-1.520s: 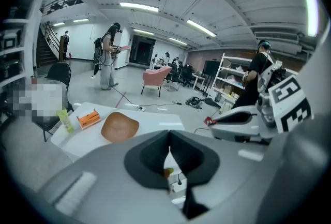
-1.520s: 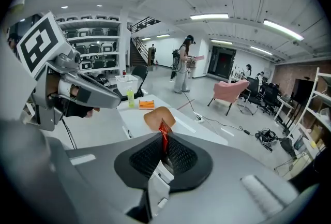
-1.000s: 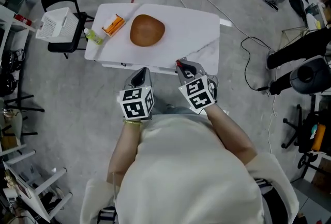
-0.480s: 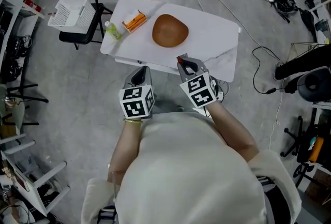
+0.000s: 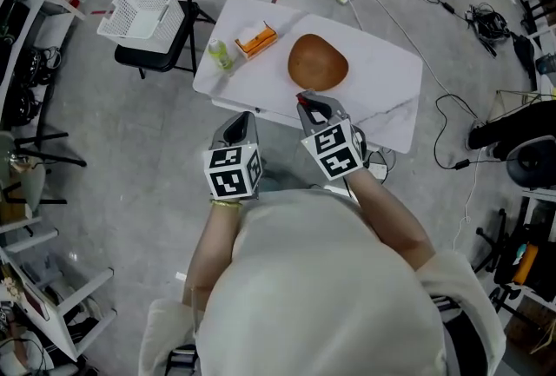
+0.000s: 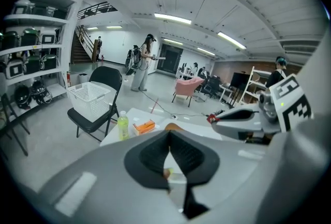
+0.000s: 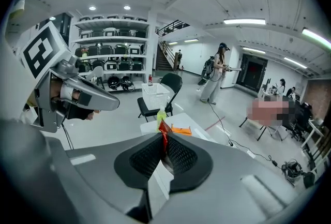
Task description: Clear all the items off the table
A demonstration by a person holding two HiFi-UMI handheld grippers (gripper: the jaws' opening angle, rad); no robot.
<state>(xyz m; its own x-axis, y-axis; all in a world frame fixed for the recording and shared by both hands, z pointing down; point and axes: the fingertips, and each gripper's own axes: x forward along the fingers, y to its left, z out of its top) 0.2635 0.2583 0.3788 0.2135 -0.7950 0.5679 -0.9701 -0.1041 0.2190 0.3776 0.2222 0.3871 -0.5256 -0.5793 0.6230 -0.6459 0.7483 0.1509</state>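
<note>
While both grippers hang at the tabletop's near edge, nothing that stands on it is being touched. Closest in, the left gripper [image 5: 236,124] has its jaws pressed together with nothing between them. The right gripper [image 5: 308,102] is pinched on a thin red scrap [image 7: 164,131], possibly a wrapper, that pokes up from its pads. Beyond them the white tabletop [image 5: 382,96] carries a brown bowl [image 5: 318,62] near its middle. An orange box [image 5: 256,40] and an upright green bottle [image 5: 221,55] stand close together toward the far left corner. Farther left, apart from the tabletop, a white basket [image 5: 143,12] sits on a black chair [image 5: 161,57].

This looks like an approach, with all three items yet to clear and the basket the likely drop place. The right gripper should keep its pinch until the scrap is over the basket, since so light a thing could flutter aside. The left needs to open well before reaching. The bottle is best taken by its body from the open side, so the box beside it is not nudged. The shallow bowl will probably want a grip on its rim.
</note>
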